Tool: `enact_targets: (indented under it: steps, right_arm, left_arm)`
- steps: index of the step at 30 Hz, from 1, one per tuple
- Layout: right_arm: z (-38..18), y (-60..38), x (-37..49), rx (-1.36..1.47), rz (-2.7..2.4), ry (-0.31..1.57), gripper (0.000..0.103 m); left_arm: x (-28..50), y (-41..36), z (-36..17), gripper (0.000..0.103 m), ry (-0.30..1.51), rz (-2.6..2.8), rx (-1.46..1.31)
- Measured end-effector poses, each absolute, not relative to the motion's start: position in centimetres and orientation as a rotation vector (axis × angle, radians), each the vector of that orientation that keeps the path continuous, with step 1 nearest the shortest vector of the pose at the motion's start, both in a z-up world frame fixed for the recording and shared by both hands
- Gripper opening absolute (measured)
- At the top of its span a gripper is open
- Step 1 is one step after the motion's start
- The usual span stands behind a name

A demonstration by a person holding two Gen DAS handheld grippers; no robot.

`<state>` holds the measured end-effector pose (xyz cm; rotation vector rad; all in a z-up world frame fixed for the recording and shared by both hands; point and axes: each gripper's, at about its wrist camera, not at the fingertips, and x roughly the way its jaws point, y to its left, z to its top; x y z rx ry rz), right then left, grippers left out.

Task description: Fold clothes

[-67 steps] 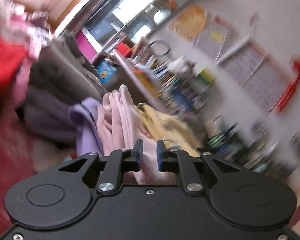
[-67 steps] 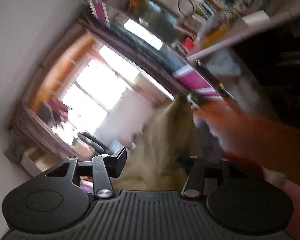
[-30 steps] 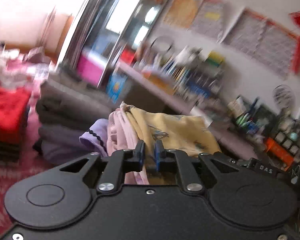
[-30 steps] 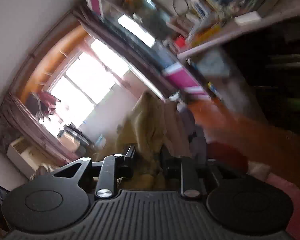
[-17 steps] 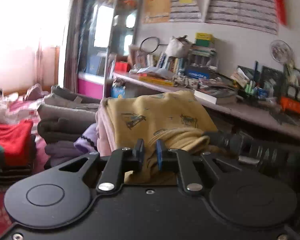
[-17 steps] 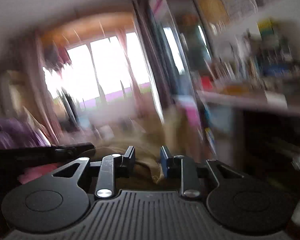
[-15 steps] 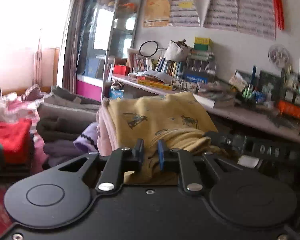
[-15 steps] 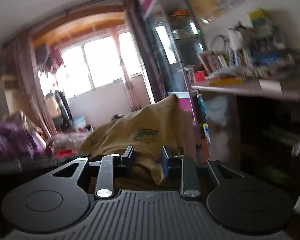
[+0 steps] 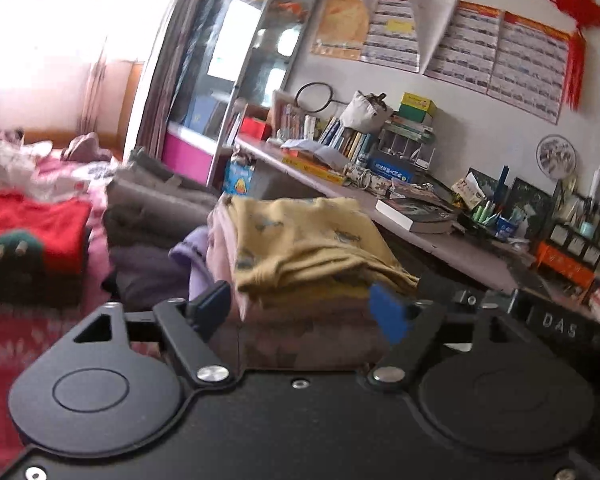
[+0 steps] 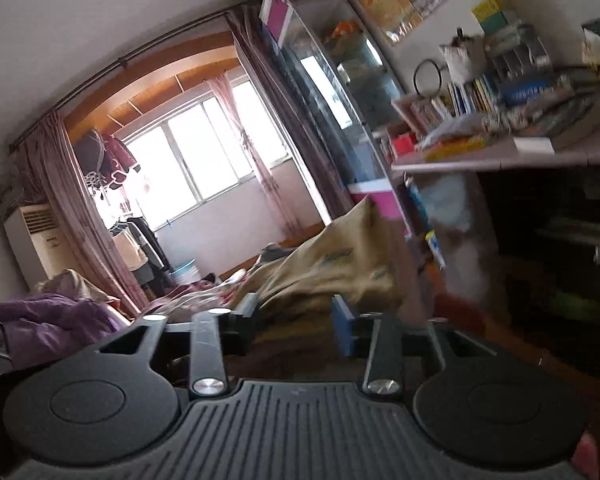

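Cluttered bench (image 9: 452, 246) along the wall, bed beside it. Folded yellow garment (image 9: 300, 240) tops the clothes pile ahead. My left jaws (image 9: 304, 312) and right jaws (image 10: 296, 320) have just been opening, apart, gripping nothing.

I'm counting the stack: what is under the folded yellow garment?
Under the yellow garment lies a folded pink garment, its edge showing at the left and front. A lilac piece pokes out beside it. Anything lower is hidden by the left gripper.
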<state>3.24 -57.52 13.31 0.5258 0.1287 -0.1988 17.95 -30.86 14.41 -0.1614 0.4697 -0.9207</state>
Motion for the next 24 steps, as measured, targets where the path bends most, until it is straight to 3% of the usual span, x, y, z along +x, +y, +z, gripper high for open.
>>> enact_targets:
  steps: [2, 4, 6, 7, 14, 24]
  right_arm:
    - [13.5, -55.9, 2.3, 0.559, -0.202, 0.153, 0.059]
    - [13.7, -54.5, 1.6, 0.586, -0.229, 0.201, 0.083]
    - [14.1, -53.3, 0.9, 0.598, -0.261, 0.23, 0.099]
    - [14.3, -52.6, 0.5, 0.597, -0.28, 0.237, 0.103]
    - [17.3, -51.1, -0.8, 0.577, -0.422, 0.39, 0.103]
    - [20.9, -48.8, -3.3, 0.416, -0.467, 0.393, 0.103]
  left_arm:
    - [17.1, -29.8, 14.8, 0.091, 0.51, -0.911, -0.173]
    - [16.1, -28.5, 15.4, 0.096, 0.52, -0.907, -0.193]
    - [15.0, -27.6, 16.3, 0.103, 0.512, -0.887, -0.186]
    - [14.4, -27.2, 16.7, 0.103, 0.506, -0.869, -0.172]
    - [11.5, -26.4, 19.5, 0.103, 0.43, -0.758, -0.041]
    - [7.8, -26.6, 21.4, 0.103, 0.435, -0.753, 0.077]
